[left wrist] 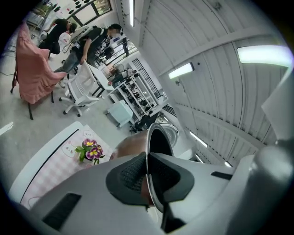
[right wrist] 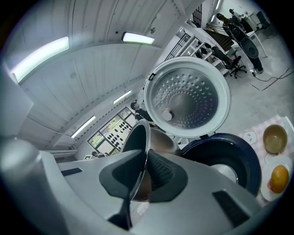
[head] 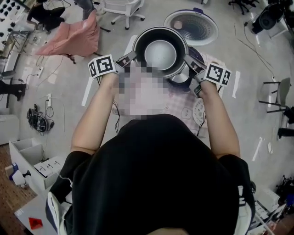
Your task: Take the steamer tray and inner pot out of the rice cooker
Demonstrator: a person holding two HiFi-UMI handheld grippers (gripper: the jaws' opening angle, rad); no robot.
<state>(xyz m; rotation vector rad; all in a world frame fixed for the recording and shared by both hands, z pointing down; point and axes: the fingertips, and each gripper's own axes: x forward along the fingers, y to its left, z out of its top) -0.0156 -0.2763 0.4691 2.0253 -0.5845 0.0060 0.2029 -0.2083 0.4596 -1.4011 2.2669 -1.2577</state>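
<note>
The dark metal inner pot [head: 161, 55] hangs in the air between my two grippers, its pale inside facing up. My left gripper [head: 131, 57] is shut on the pot's left rim, and my right gripper [head: 188, 61] is shut on the right rim. In the left gripper view the thin rim [left wrist: 158, 137] runs between the black pads of my left gripper [left wrist: 148, 176]. The right gripper view shows my right gripper [right wrist: 143, 176] pinching the pot [right wrist: 138, 137] the same way. The navy rice cooker [right wrist: 229, 156] stands just beyond, its lid [right wrist: 188, 96] swung up. The pot hides much of the cooker [head: 189, 75] in the head view.
A pink checked cloth [left wrist: 50, 170] covers the table, with a small pot of flowers [left wrist: 90, 150] on it. A bowl [right wrist: 275, 138] and an orange [right wrist: 279, 178] lie right of the cooker. A chair draped in pink [head: 76, 36] and a white office chair [head: 121, 9] stand on the floor beyond.
</note>
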